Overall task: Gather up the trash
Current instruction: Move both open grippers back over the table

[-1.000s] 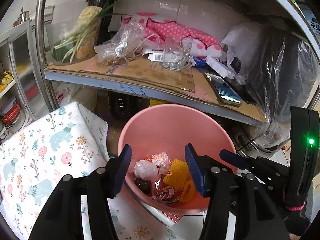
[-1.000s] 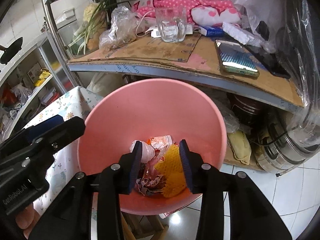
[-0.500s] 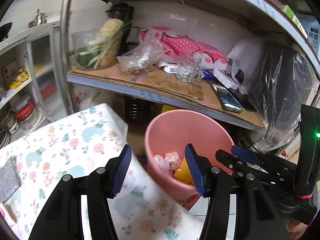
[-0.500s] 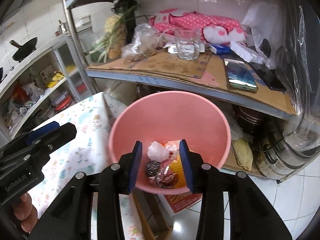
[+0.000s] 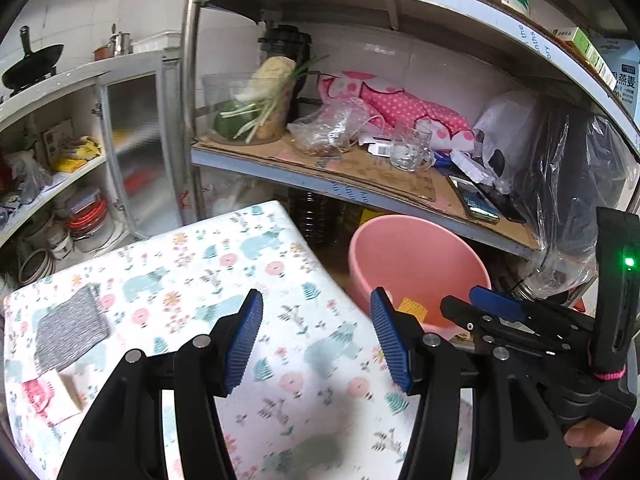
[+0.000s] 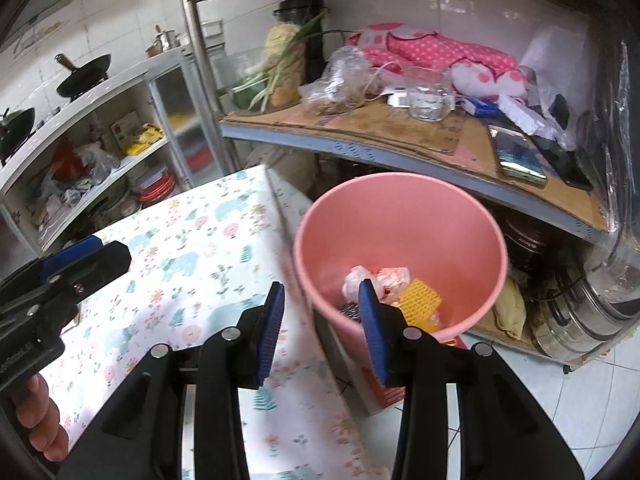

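A pink trash bin [image 6: 400, 216] [image 5: 412, 252] stands beside the right edge of the table with the floral cloth [image 5: 208, 280] [image 6: 192, 264]. Crumpled white and red wrappers [image 6: 376, 278] and a yellow mesh piece [image 6: 420, 304] [image 5: 412, 307] lie inside it. My left gripper [image 5: 316, 336] hangs open over the cloth, nothing between its blue pads. My right gripper [image 6: 322, 326] is open and empty too, over the table's edge, just left of the bin. On the cloth at the far left lie a grey scouring cloth [image 5: 68, 332] and a pink-and-tan sponge piece [image 5: 52, 394].
A metal shelf [image 5: 360, 196] behind the bin carries a glass mug [image 5: 410, 148], a plastic bag [image 5: 332, 128], vegetables, a phone [image 5: 474, 200] and pink fabric. A cupboard with pans and containers stands at left. A steel pot [image 6: 584, 320] sits on the tiled floor at right.
Both grippers have drawn back and up from over the bin toward the table; the bin now sits farther away and the floral cloth fills the foreground. Jaw widths are unchanged.
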Demonstrator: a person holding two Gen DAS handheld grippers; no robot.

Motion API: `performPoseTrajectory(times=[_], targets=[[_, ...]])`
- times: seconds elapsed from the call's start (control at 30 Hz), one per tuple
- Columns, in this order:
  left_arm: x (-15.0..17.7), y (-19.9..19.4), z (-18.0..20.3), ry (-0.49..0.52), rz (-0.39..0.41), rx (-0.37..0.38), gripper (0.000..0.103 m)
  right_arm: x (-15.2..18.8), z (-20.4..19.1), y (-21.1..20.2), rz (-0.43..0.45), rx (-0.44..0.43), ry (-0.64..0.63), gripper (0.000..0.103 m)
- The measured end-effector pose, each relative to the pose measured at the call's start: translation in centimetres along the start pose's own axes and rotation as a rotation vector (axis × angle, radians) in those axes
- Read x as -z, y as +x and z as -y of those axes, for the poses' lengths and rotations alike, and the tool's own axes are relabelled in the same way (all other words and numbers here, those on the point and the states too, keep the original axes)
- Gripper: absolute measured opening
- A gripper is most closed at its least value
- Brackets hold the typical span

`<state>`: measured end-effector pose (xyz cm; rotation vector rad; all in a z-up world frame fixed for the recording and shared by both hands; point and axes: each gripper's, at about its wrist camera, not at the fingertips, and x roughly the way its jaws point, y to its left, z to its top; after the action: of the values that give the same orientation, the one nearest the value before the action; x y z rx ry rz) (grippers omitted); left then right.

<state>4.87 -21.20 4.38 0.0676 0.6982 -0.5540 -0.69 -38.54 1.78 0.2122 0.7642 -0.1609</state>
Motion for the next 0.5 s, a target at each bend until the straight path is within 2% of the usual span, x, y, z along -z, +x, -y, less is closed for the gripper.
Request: performPoseTrajectory(times=[0.5], targets=[[4.0,-3.4,-7.7,-0.083,-0.033,-0.124,0.055,0.8,-6.8,0.8,-0.040,-0.085,-0.104,0.039]])
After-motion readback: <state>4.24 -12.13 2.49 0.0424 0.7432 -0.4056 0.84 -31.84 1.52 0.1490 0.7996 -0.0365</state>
